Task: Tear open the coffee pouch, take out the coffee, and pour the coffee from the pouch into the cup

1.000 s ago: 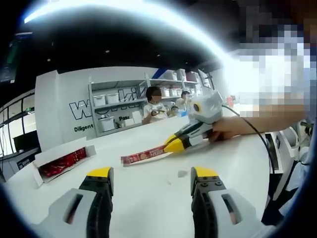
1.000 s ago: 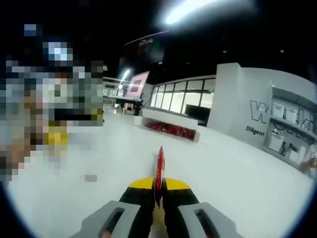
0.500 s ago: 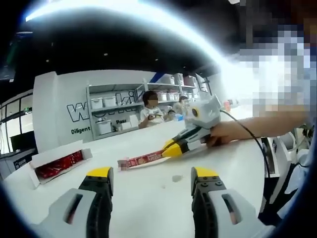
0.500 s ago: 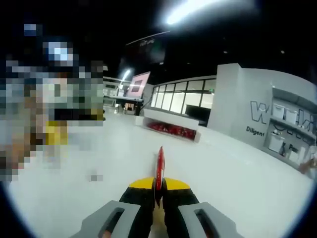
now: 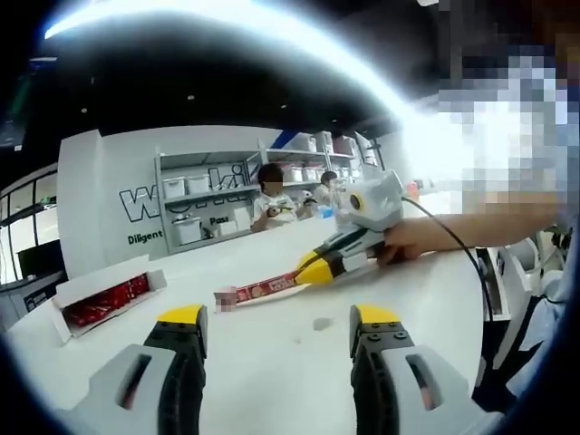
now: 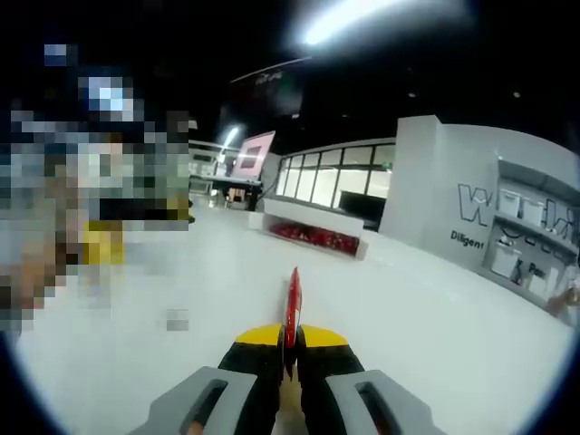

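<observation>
White table [image 5: 272,362] spans both views. White box [image 5: 95,299] of red packets sits at its far edge. Left gripper [image 5: 276,328]: jaws spread, nothing between them, hovering over the table. Right gripper [image 6: 290,337]: clamped on one end of the red coffee pouch [image 6: 293,304], held in a hand [image 5: 412,240]; pouch juts forward above the table.

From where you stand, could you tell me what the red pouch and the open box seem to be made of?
The red pouch, held in the right gripper, looks like thin glossy film or foil: flat, printed, edge-on a sliver. The open box looks like matte white card, with folded flaps.
</observation>
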